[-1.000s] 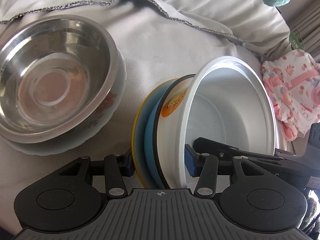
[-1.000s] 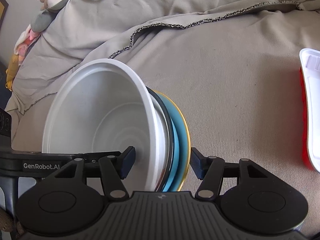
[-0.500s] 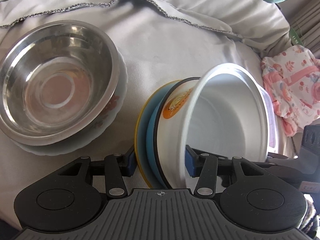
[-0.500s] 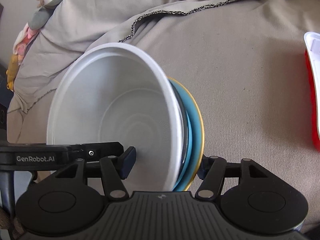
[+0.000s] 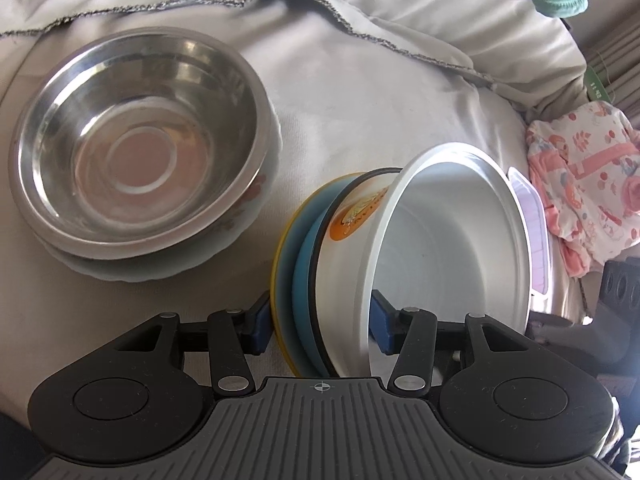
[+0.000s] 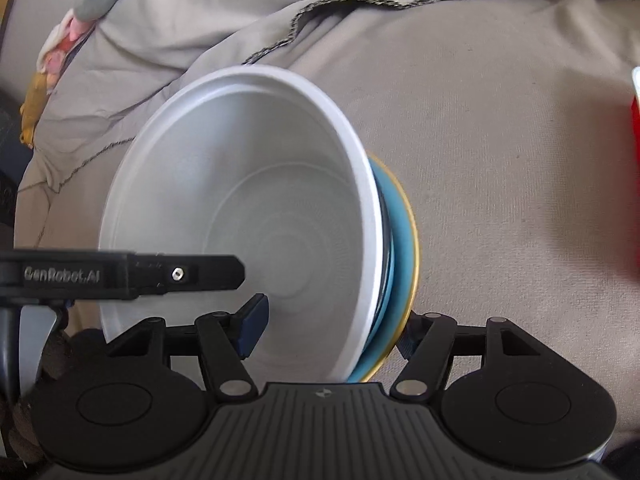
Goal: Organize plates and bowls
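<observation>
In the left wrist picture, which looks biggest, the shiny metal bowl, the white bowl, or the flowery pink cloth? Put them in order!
1. Steel bowl and white bowl: about alike. The white one sits nearer the camera and tipped on its side, so I can't rank them.
2. Pink cloth: looks smallest, though it is farther off and cut by the edge.

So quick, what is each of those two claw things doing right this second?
Left gripper: closed on the tilted stack of bowl and plates.
Right gripper: closed on the same stack of bowl and plates, from the opposite side.
</observation>
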Available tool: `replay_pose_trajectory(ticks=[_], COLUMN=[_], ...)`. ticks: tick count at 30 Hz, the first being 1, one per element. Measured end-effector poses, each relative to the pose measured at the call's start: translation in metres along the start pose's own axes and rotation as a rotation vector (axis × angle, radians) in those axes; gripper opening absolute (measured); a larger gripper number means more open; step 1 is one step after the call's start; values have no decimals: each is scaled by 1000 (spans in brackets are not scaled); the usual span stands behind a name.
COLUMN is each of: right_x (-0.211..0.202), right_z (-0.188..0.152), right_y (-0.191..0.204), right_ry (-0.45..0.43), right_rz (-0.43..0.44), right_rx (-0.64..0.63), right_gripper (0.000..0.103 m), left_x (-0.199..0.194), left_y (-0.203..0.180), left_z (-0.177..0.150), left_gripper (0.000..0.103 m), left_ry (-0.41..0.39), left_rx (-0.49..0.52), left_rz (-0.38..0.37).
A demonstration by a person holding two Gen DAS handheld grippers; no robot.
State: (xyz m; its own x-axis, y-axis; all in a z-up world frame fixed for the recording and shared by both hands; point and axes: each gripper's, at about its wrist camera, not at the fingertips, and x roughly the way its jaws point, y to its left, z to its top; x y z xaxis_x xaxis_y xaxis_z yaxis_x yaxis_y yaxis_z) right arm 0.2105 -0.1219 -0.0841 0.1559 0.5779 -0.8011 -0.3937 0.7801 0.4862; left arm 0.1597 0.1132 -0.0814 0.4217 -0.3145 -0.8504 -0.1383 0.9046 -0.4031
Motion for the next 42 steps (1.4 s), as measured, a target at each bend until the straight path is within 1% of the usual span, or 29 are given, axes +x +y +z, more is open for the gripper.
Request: replay_pose_trajectory(ticks=[4,8,10,14,16,22,35,41,42], right_x=[-9,-9,-7,-1,0,-1,4,5,4], right_z=[6,14,16,15,14,16,17,20,21], right_y=[-6,-17,-21,-19,-16,-19,-24,-31,-32], right_ry=[-57,-76,-68,-29,-19,-11,17,33,25], right_rz=[-24,-47,-49,-2,0,3,32,52,48], right_rx=[16,50,64,73,68,73,98,148,158], right_gripper=[65,65,65,65,63,63,63,63,63], left_x=[0,1,2,7,7,7,8,11,11], left_y=[-9,-12,-12,-10,-7,-11,-12,-13,-13], left_z=[5,10,10,10,9,7,4,0,0], left_gripper=[54,54,55,56,56,57,57,57,57], left_ry=[-8,-19,-16,0,0,-4,-10,5,6], left_rx=[29,47,52,49,45,82,84,87,88], left_rz=[11,19,26,50,43,55,50,49,50])
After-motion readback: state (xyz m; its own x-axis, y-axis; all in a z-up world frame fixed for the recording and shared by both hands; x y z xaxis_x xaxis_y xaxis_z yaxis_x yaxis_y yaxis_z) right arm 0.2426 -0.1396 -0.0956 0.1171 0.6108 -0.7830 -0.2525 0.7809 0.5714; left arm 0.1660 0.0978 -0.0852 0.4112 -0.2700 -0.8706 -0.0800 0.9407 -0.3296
